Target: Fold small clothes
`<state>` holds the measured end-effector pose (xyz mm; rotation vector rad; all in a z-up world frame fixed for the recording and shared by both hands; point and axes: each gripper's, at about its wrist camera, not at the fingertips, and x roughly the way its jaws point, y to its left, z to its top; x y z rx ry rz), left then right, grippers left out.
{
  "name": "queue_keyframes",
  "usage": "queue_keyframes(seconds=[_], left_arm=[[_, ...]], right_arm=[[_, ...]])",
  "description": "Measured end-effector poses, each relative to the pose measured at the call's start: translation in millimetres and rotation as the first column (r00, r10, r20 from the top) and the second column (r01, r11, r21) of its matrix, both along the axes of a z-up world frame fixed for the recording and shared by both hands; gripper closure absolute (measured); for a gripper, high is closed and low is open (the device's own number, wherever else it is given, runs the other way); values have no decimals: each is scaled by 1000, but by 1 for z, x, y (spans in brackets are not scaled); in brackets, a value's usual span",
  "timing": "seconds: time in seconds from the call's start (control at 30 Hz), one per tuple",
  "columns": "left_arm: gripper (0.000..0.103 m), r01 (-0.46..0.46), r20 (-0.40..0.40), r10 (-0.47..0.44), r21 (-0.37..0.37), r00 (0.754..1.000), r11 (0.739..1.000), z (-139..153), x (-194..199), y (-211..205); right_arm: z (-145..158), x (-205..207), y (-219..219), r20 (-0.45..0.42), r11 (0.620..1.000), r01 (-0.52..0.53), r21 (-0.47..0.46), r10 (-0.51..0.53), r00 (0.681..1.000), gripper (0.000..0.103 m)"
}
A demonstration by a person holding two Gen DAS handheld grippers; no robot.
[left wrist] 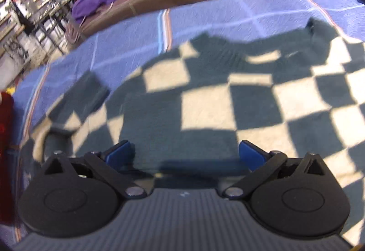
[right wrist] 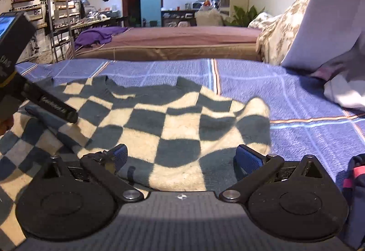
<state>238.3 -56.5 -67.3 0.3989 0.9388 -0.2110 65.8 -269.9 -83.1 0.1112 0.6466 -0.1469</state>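
A small checkered sweater, dark green and cream [left wrist: 205,95] [right wrist: 168,123], lies spread on a blue bedspread [left wrist: 127,40] [right wrist: 308,127]. Its dark collar points away from me in the right wrist view. My left gripper [left wrist: 186,154] is open and hovers close above the sweater's left part, jaws wide apart with nothing between them. My right gripper [right wrist: 181,157] is open, low over the sweater's near hem, with fabric lying between the blue pads [right wrist: 248,158] but not pinched. The left gripper also shows at the left of the right wrist view [right wrist: 41,100].
A brown mattress [right wrist: 173,45] with a purple cloth [right wrist: 98,35] lies beyond the bedspread. Patterned pillows [right wrist: 280,31] and white fabric [right wrist: 342,88] sit at the right. A dark bag with a pink strap [right wrist: 355,178] is at my right. Shelves and a doorway stand behind.
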Motion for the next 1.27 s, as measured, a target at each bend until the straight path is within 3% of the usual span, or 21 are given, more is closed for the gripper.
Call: queue_keyframes(seconds=[0.07, 0.1, 0.2, 0.3, 0.37, 0.5, 0.6, 0.73, 0.87, 0.97, 1.1, 1.2, 1.27], left_arm=[[0, -64, -42, 60, -107, 997, 992, -2, 5, 20], [0, -80, -54, 73, -131, 996, 988, -3, 6, 26], [0, -37, -14, 36, -93, 999, 995, -4, -1, 22], [0, -24, -1, 24, -49, 1000, 999, 1, -5, 15], [0, -49, -4, 49, -36, 999, 998, 9, -12, 14], [0, -34, 31, 36, -79, 999, 996, 23, -49, 24], [0, -40, 77, 48, -107, 996, 993, 23, -80, 44], [0, -151, 151, 160, -71, 975, 986, 21, -95, 89], [11, -317, 196, 322, -57, 926, 947, 36, -69, 147], [22, -349, 219, 336, 21, 916, 937, 46, -37, 169], [30, -281, 265, 224, 202, 938, 938, 42, 12, 159], [39, -254, 224, 192, 292, 955, 922, 28, 47, 151], [52, -236, 172, 186, 348, 967, 907, 13, 66, 147]], right_arm=[[-15, -5, -24, -15, 991, 81, 103, -79, 997, 0], [-17, -12, -26, 16, 992, 63, 112, -66, 998, 0], [-16, -10, -24, -48, 997, 69, 45, -66, 997, 0], [-5, -11, -24, -46, 988, 116, 103, -112, 993, 0], [5, -19, -25, 15, 975, 131, 177, -135, 991, 0], [17, -37, -6, 57, 968, 114, 223, -130, 990, 0], [18, -45, 16, 50, 980, 25, 197, -35, 998, 0], [17, -50, 42, 40, 985, -59, 161, 53, 998, 0], [18, -48, 58, 42, 984, -113, 141, 108, 993, 0], [19, -44, 64, 35, 981, -127, 147, 123, 992, 0], [18, -44, 70, 24, 979, -143, 148, 141, 990, 0], [19, -45, 72, 13, 981, -142, 132, 142, 990, 0], [19, -46, 70, 7, 983, -133, 129, 133, 991, 0]])
